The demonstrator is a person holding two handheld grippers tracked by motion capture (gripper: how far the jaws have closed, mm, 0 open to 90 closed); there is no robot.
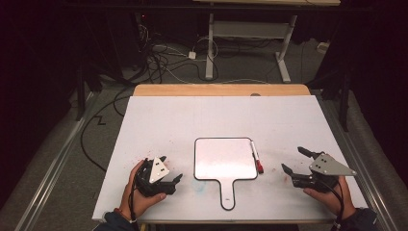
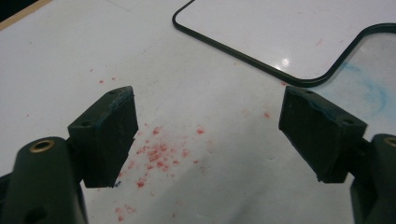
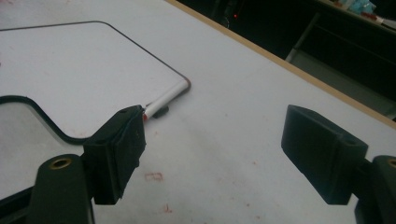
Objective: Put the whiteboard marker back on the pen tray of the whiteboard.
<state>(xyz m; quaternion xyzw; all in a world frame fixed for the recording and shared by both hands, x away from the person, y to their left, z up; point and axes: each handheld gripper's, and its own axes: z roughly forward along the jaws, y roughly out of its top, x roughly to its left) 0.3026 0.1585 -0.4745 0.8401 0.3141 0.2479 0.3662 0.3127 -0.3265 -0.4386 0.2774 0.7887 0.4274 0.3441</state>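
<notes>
A small whiteboard [image 1: 225, 159] with a black rim and a handle pointing toward me lies on the white table top [image 1: 192, 115]. A white marker [image 1: 257, 158] with a red cap rests along the board's right edge. My left gripper [image 1: 172, 168] sits left of the board, open, with nothing between its fingers. In the left gripper view the left gripper [image 2: 208, 100] hovers over red specks, with the whiteboard [image 2: 280, 32] ahead. My right gripper [image 1: 291, 159] stands right of the marker, open and empty. The right gripper view has the right gripper [image 3: 212, 116], the marker [image 3: 166, 97] and the whiteboard [image 3: 70, 70].
Red specks [image 2: 156, 151] and a faint blue smudge [image 2: 369, 88] mark the table near the board. A wooden strip [image 1: 221, 90] runs along the table's far edge. Beyond it stand the white legs of a desk [image 1: 210, 48], and cables [image 1: 163, 57] lie on the floor.
</notes>
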